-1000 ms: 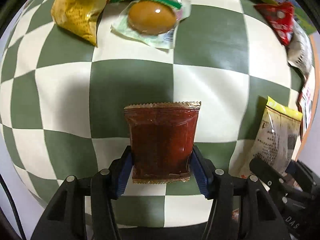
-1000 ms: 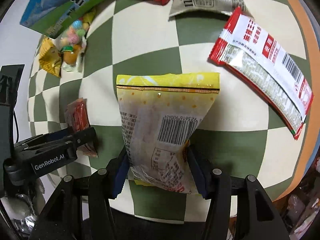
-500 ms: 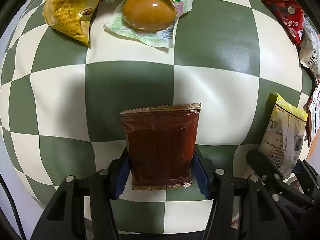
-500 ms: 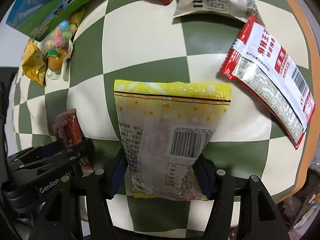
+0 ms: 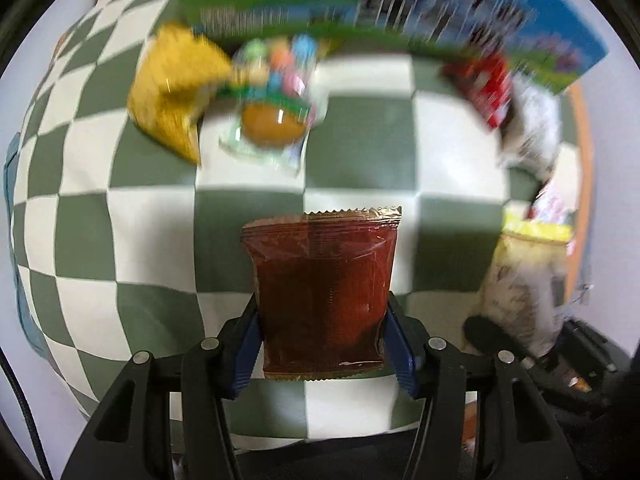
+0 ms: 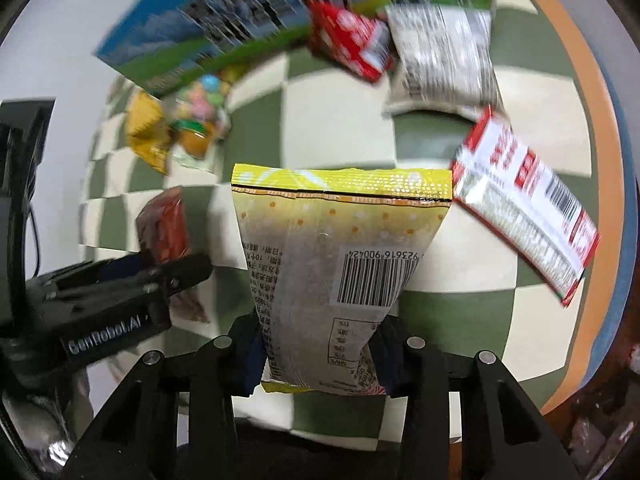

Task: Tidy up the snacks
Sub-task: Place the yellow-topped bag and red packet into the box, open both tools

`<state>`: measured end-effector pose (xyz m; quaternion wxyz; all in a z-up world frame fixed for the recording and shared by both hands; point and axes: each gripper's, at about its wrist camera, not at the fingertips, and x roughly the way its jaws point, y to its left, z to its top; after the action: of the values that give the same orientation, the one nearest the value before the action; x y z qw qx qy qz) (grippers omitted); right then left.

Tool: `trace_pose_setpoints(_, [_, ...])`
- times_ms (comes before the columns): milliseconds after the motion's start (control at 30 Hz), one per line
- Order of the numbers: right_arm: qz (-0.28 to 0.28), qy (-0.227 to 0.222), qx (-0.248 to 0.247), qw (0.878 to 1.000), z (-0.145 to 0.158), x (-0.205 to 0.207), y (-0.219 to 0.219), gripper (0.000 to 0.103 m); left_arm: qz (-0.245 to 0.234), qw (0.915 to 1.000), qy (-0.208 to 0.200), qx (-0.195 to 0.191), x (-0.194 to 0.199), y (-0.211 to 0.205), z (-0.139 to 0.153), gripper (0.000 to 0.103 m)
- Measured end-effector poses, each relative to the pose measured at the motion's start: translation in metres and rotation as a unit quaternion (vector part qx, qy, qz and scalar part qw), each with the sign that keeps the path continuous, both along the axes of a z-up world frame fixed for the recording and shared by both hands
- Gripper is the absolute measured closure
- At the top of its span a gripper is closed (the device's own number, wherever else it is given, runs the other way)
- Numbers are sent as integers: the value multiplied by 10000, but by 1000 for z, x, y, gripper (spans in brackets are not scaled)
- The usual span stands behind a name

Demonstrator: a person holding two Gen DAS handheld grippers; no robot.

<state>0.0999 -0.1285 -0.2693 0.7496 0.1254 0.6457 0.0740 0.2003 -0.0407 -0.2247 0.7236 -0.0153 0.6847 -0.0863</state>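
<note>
My left gripper (image 5: pixel 322 344) is shut on a dark red snack packet (image 5: pixel 322 284) and holds it above the green and white checkered cloth (image 5: pixel 132 220). My right gripper (image 6: pixel 316 354) is shut on a yellow-topped snack bag (image 6: pixel 336 256) with a barcode, also lifted off the cloth. The left gripper with its red packet (image 6: pixel 162 228) shows at the left of the right wrist view. The yellow-topped bag (image 5: pixel 524 280) shows at the right of the left wrist view.
A blue and green box (image 6: pixel 256 12) stands at the back. In front of it lie a yellow bag (image 5: pixel 172 96), a candy pack with an orange jelly cup (image 5: pixel 272 120), a red packet (image 6: pixel 348 48), a grey-white bag (image 6: pixel 440 56) and a long red and white packet (image 6: pixel 524 204). The table's orange rim (image 6: pixel 600 128) runs along the right.
Both grippers have risen and pulled back with their packets, so the box at the back has come into view. The frames now are blurred by motion.
</note>
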Motion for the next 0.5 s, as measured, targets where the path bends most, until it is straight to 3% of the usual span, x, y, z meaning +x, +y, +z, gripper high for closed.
trace_pose_setpoints(167, [93,-385,407,9984,57,25,-15,57,43,9985,-375,-387,27,-1,60,50])
trace_pose_setpoints(267, [101,-728,665,9951,99,56,-23,57,20,9962,-642,-588,63,5,103,50])
trace_pose_setpoints(400, [135,-1161,820,9898,147,103,-25,57,-23,9942,-1013,-360,129,22,133,50])
trace_pose_setpoints(500, [201,-1430,744,9867,176,149,-20,57,24,9947,-1019,-166,177,24,140,50])
